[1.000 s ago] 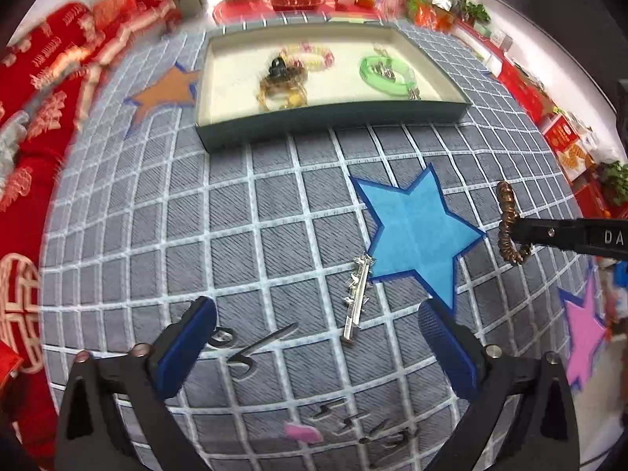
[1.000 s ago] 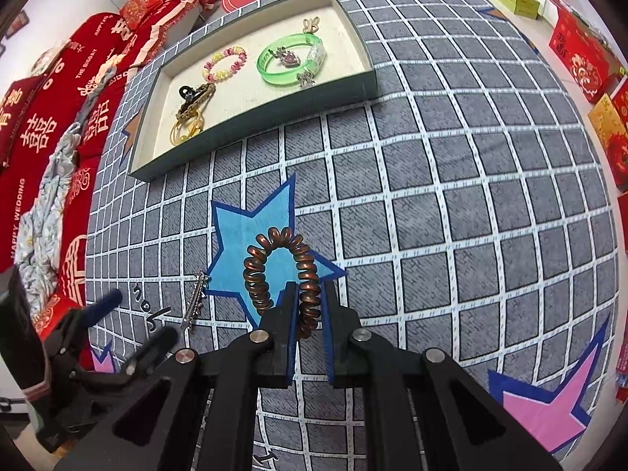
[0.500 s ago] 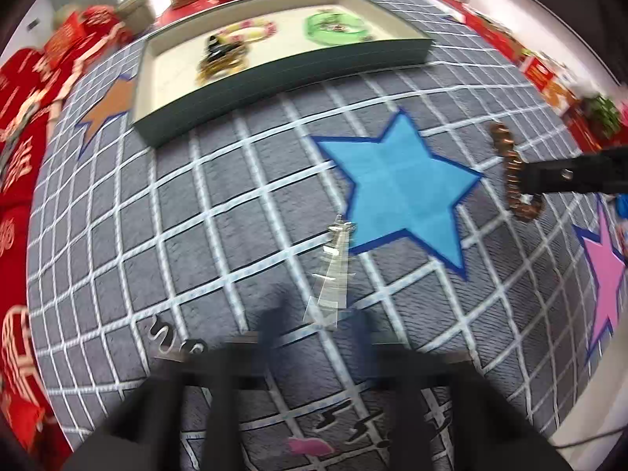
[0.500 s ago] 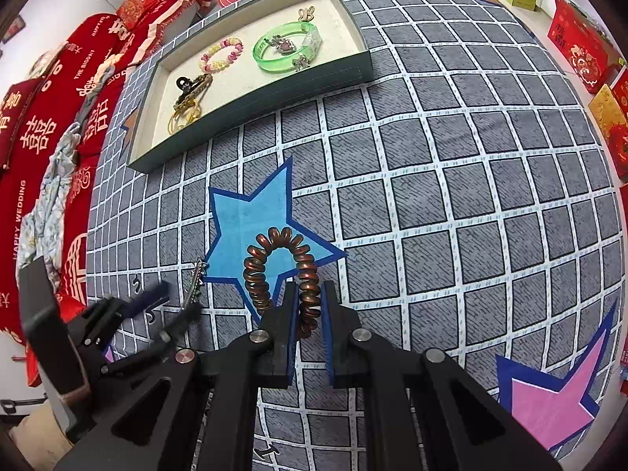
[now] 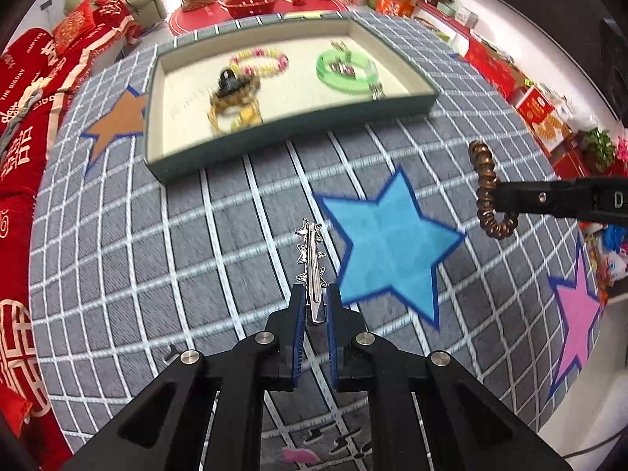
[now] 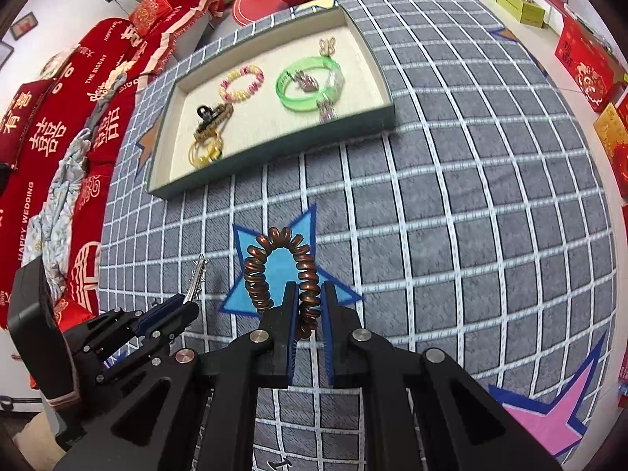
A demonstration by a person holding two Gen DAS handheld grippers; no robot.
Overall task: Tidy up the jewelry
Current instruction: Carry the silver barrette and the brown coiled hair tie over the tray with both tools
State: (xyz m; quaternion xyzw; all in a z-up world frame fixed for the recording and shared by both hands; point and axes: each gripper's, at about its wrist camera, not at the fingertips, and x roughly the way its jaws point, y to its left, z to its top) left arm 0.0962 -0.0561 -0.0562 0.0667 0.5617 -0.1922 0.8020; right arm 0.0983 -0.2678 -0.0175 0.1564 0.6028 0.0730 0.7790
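Observation:
My left gripper (image 5: 313, 306) is shut on a silver star-studded hair clip (image 5: 311, 263) and holds it above the grey grid cloth; the clip also shows in the right wrist view (image 6: 196, 278). My right gripper (image 6: 308, 306) is shut on a brown spiral hair tie (image 6: 280, 271), also seen at the right of the left wrist view (image 5: 488, 192). A dark green tray (image 5: 290, 133) with a cream floor lies ahead. It holds a green bangle (image 6: 308, 84), a pink-yellow bead bracelet (image 6: 241, 86), a black claw clip (image 6: 208, 114) and gold rings (image 6: 204, 149).
The cloth has a blue star (image 5: 386, 243), an orange star (image 5: 117, 121) and a pink star (image 5: 577, 314). A small pink item (image 5: 300, 453) lies near the front edge. A red sofa (image 6: 51, 133) stands left; red boxes (image 6: 585, 62) stand right.
My left gripper has dropped onto the silver hair clip, shut on it and lifted it. My right gripper keeps the brown hair tie and has moved a little toward the tray.

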